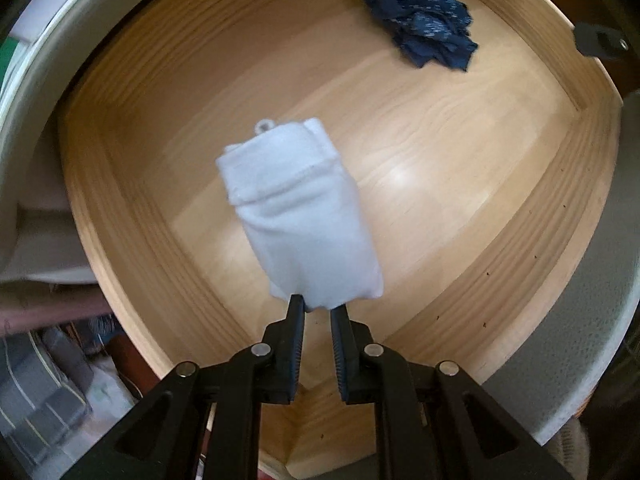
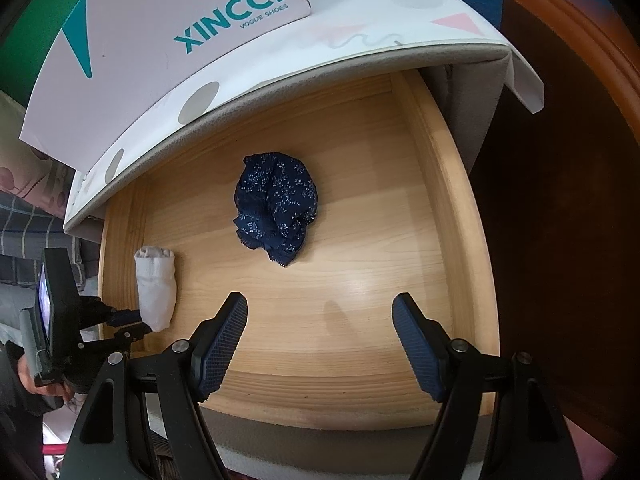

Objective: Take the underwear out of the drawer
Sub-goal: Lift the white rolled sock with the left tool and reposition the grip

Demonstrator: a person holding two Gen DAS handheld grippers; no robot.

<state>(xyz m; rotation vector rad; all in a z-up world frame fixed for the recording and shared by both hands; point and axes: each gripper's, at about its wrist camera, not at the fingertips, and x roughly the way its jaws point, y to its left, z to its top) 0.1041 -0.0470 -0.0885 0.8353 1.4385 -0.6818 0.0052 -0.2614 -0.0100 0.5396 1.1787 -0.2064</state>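
Left gripper (image 1: 318,306) clenched on white folded underwear (image 1: 298,216), dangling over the drawer's (image 2: 460,216) left edge. Right gripper (image 2: 320,312) released, empty, above the front edge. Navy patterned underwear (image 2: 276,208) crumpled toward the drawer's back edge.

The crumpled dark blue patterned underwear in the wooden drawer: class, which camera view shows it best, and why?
The right wrist view: the crumpled dark blue patterned underwear lies near the middle, sharp and whole on the wooden drawer floor. The left wrist view shows it small and stretched near the top edge.
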